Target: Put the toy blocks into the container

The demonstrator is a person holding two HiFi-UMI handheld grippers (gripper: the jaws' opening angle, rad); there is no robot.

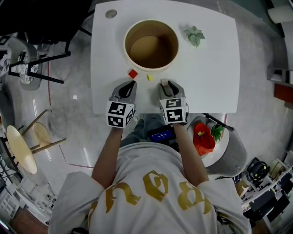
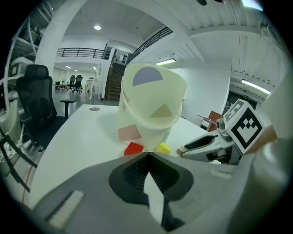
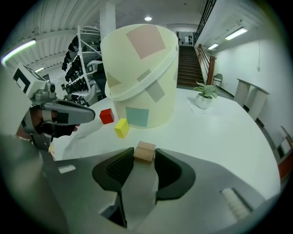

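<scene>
A cream round container point(image 1: 151, 45) stands open at the far middle of the white table point(image 1: 210, 82). Close in front of it lie a red block point(image 1: 132, 73) and a small yellow block point(image 1: 149, 77). My left gripper point(image 1: 132, 84) is shut and empty, its tips just short of the red block point(image 2: 133, 148), with the yellow block point(image 2: 164, 147) to the right. My right gripper point(image 1: 163, 83) is shut on a pale wooden block point(image 3: 145, 151), low over the table before the container point(image 3: 139, 75). The red block point(image 3: 106, 116) and yellow block point(image 3: 122, 127) lie to its left.
A small potted plant point(image 1: 194, 35) sits right of the container, and a grey disc point(image 1: 111, 13) lies at the table's far left corner. A stool with red and green items point(image 1: 205, 137) stands by my right side. Chairs point(image 1: 27, 68) stand left of the table.
</scene>
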